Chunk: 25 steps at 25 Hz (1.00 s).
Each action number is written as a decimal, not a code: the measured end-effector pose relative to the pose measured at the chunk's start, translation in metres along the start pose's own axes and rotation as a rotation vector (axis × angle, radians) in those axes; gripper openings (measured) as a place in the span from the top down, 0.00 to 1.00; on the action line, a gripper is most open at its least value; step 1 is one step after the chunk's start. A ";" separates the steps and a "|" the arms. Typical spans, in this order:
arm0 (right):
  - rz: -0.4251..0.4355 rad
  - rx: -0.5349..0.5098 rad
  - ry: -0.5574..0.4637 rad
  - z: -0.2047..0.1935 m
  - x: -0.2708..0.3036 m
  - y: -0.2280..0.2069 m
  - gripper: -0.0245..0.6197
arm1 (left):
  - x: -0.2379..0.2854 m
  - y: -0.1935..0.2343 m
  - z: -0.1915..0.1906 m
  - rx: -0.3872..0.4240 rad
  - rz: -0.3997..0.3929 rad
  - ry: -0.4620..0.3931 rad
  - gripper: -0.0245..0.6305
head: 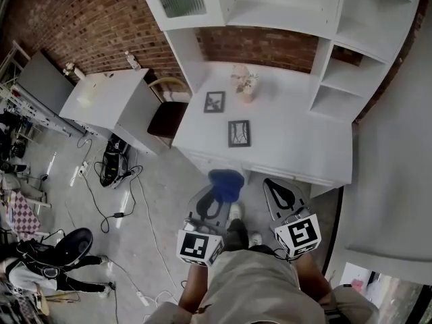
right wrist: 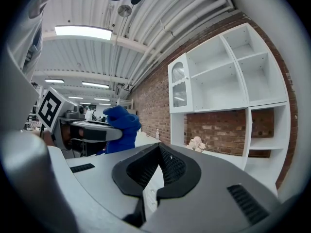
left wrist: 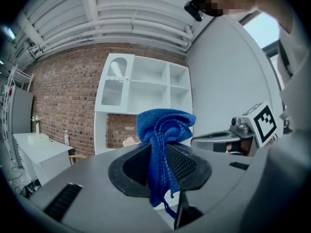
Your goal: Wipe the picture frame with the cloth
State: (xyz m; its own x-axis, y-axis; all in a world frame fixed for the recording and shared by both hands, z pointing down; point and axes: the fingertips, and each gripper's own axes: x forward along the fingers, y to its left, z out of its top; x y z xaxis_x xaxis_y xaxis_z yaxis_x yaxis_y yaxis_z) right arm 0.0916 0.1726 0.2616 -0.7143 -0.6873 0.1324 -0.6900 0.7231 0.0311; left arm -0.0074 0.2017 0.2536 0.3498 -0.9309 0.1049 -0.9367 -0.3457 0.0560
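Standing before the white desk (head: 290, 144), the person is holding both grippers just short of its front edge. The left gripper (head: 214, 198) is pinching the blue cloth (left wrist: 163, 130), which is bunching up above its jaws. The right gripper (right wrist: 158, 149) is empty, its jaws pressed together. The nearer picture frame (head: 239, 133) and the farther picture frame (head: 214, 102) are sitting on the desk, apart from the cloth.
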 end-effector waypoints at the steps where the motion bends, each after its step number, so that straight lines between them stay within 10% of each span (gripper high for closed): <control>1: -0.002 -0.001 0.000 0.000 0.003 -0.002 0.97 | 0.003 0.001 0.000 0.003 -0.003 0.002 0.81; 25: -0.083 -0.007 0.014 0.003 0.133 -0.053 0.97 | 0.126 0.112 -0.014 -0.009 -0.088 0.021 0.81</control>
State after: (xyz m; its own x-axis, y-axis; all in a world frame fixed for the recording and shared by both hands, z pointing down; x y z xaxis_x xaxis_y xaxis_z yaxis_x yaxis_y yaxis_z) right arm 0.0323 0.0426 0.2745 -0.6527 -0.7440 0.1428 -0.7461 0.6640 0.0492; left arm -0.0682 0.0477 0.2868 0.4307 -0.8945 0.1200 -0.9023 -0.4245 0.0747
